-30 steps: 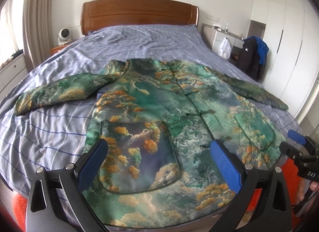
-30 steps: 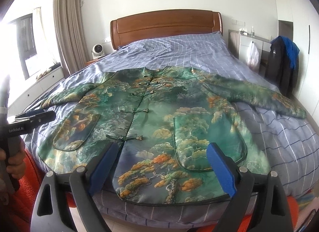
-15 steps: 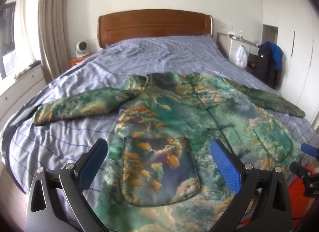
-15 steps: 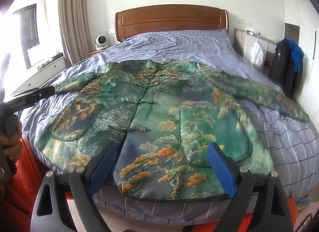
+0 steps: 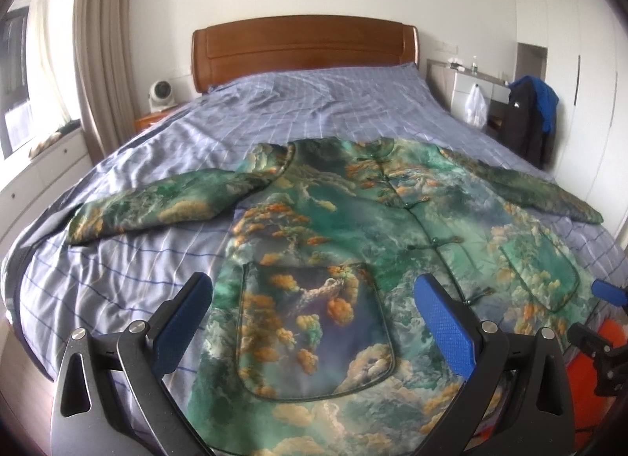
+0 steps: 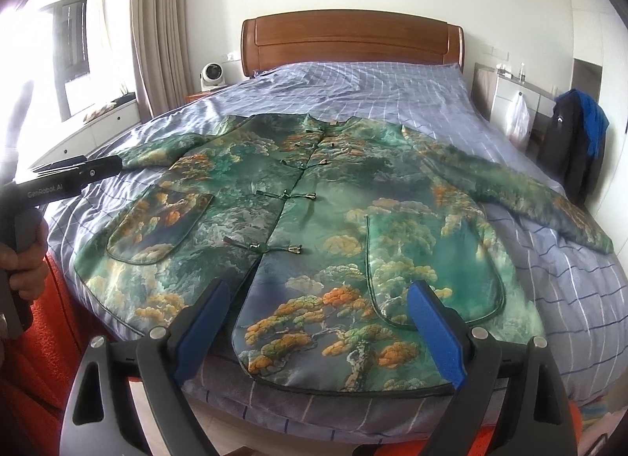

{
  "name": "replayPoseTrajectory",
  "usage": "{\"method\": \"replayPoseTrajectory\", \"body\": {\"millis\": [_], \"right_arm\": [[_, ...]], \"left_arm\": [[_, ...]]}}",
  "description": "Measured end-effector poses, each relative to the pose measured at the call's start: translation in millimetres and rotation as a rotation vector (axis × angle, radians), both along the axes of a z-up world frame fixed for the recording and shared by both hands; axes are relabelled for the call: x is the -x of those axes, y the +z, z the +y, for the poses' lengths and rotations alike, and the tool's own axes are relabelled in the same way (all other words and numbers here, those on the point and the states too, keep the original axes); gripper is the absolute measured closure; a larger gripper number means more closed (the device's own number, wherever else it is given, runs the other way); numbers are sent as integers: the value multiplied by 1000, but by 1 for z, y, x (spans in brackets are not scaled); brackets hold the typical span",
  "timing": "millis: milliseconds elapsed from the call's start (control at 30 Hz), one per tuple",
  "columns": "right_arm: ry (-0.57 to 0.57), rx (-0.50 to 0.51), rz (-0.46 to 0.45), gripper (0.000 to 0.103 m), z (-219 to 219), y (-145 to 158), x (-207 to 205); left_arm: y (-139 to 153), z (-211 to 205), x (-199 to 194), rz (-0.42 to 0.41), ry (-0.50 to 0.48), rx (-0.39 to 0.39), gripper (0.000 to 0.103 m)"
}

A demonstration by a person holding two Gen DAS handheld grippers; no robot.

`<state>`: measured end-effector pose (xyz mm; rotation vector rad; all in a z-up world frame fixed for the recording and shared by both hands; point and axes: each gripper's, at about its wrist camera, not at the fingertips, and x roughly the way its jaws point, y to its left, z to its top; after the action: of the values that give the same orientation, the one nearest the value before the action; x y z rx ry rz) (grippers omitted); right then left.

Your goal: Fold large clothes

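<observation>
A green jacket [image 5: 353, 228] with orange cloud and tree print lies flat, face up, on the bed, both sleeves spread out; it also shows in the right wrist view [image 6: 322, 220]. Its hem is at the near edge of the bed. My left gripper [image 5: 314, 314] is open and empty, held above the jacket's left pocket [image 5: 314, 322]. My right gripper [image 6: 318, 318] is open and empty, held above the hem near the right pocket [image 6: 431, 259]. The left gripper also shows in the right wrist view [image 6: 70, 173], at the far left, held in a hand.
The bed has a blue checked sheet [image 5: 314, 103] and a wooden headboard [image 5: 306, 44]. A small white fan [image 5: 159, 93] stands on the left nightstand. A dark and blue coat [image 5: 530, 118] hangs at the right by white cupboards. Curtains [image 5: 102, 63] and a window are at the left.
Both grippers have pulled back and risen a little, so more of the bed and room shows. The jacket has not moved. Both grippers stay open.
</observation>
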<state>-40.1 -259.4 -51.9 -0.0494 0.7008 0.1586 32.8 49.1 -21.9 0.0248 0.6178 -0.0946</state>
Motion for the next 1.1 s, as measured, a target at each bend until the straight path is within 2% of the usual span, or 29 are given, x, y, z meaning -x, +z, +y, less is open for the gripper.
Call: {"method": "replayPoseTrajectory", "body": {"millis": [733,1100], "right_arm": [[17,-8,0,12,3,-2,0],[-44,-70,33,12,-14,-6,-7]], "left_arm": [[-3,5,-3,5,17,-4,0],[-8,6,-5,18,27,-8,0]]}}
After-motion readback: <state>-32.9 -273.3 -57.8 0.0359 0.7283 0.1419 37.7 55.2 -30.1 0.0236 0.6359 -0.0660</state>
